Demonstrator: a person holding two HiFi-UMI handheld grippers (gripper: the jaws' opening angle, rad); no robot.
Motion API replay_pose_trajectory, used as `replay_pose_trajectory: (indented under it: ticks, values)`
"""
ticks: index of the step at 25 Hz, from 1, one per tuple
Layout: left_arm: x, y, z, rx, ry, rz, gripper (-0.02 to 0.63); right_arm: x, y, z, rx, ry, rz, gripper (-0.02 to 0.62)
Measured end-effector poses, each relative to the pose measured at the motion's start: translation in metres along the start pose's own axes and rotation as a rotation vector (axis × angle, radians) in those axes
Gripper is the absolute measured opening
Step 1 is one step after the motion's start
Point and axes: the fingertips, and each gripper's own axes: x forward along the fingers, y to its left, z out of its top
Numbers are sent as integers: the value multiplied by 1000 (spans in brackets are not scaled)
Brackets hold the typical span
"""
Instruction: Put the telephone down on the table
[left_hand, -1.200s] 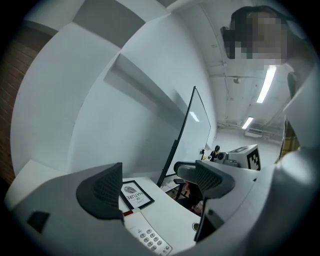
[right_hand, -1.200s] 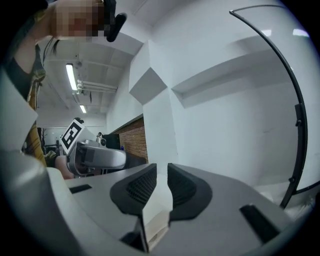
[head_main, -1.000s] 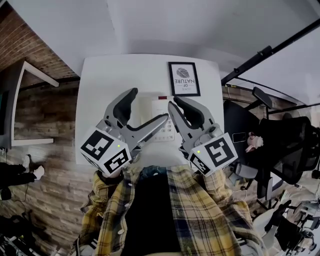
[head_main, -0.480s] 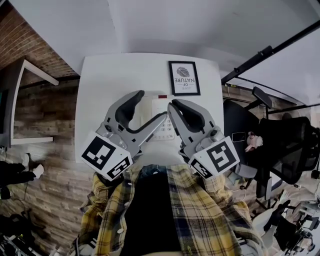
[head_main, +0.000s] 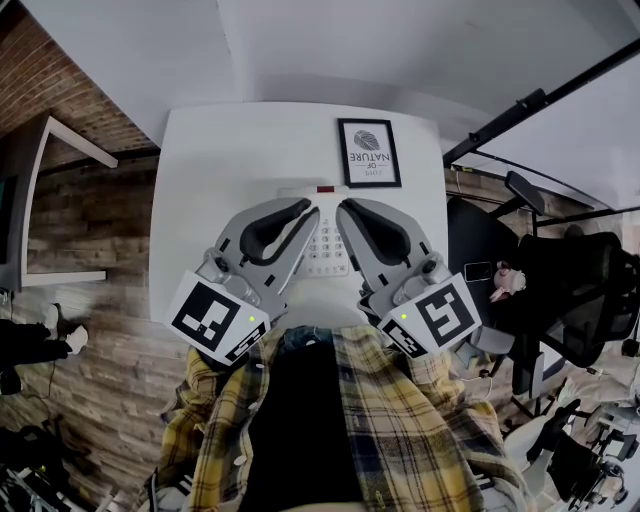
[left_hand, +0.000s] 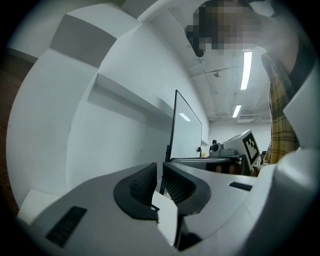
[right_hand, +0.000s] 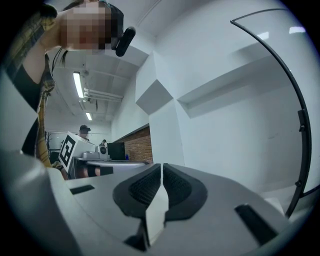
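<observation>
A white desk telephone (head_main: 328, 246) with a keypad lies on the white table (head_main: 200, 180), in the head view between my two grippers, which hide its sides. My left gripper (head_main: 312, 211) hovers over the phone's left part. Its jaws are closing and stand almost together with nothing between them, as the left gripper view (left_hand: 161, 172) also shows. My right gripper (head_main: 343, 209) is over the phone's right edge, shut and empty; its pads (right_hand: 145, 187) meet in the right gripper view. Both gripper views show only walls and ceiling. The handset is not visible.
A framed print (head_main: 368, 153) lies flat on the table behind the phone. A black office chair (head_main: 570, 290) and a black pole (head_main: 520, 110) stand to the right. A brick wall (head_main: 60, 230) runs along the left. My plaid shirt (head_main: 330, 420) fills the near side.
My left gripper's jaws have swung from wide open to nearly together over the phone. The right gripper has barely moved.
</observation>
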Motion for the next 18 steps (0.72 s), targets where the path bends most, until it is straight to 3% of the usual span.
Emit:
replay_pose_trajectory:
  ticks: [18]
  values:
    - [0,-8,-7,15,28,-23,15,0,8,-6,-27,30,28,26]
